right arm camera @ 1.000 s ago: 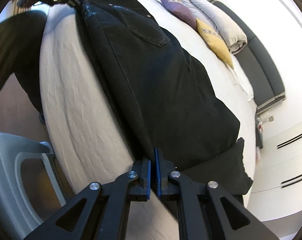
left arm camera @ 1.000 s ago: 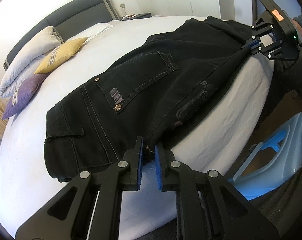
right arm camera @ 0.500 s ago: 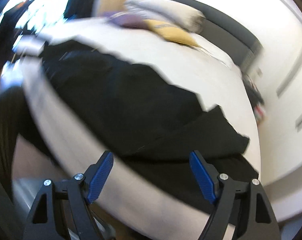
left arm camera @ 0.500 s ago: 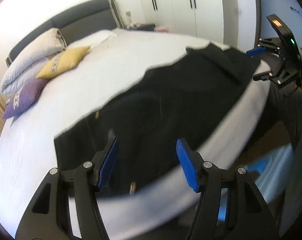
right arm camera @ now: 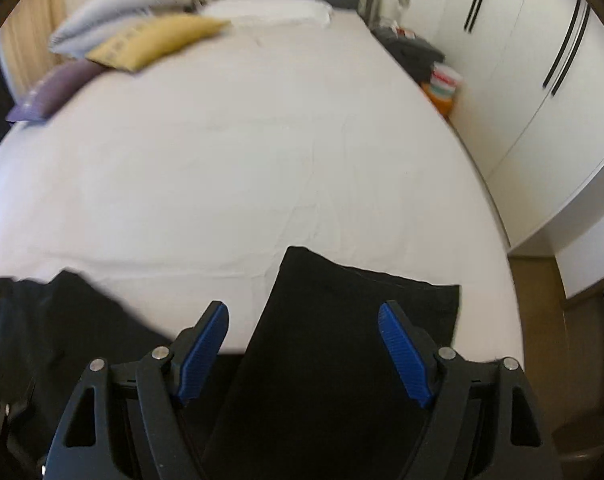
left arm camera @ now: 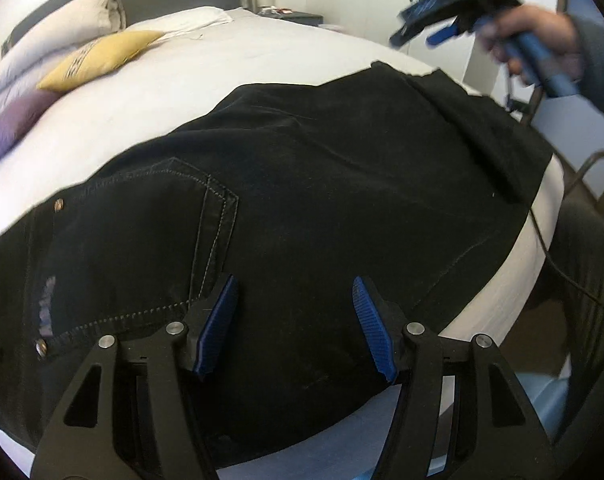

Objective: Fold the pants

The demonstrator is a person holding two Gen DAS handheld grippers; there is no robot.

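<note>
Black pants lie flat on the white bed, waist and back pocket at the left, legs running to the right. My left gripper is open and empty, just above the seat of the pants. My right gripper is open and empty, over the leg ends near the bed's foot. The right gripper also shows in the left wrist view, held up in a hand at the top right, above the leg ends.
Yellow, purple and grey pillows lie by the dark headboard. A white wardrobe and a dark nightstand stand to the right of the bed. A light blue object sits on the floor by the bed's edge.
Both grippers were shut on the pants' near edge a second ago. They let go, opened wide and lifted. The right gripper swung to face the headboard.
</note>
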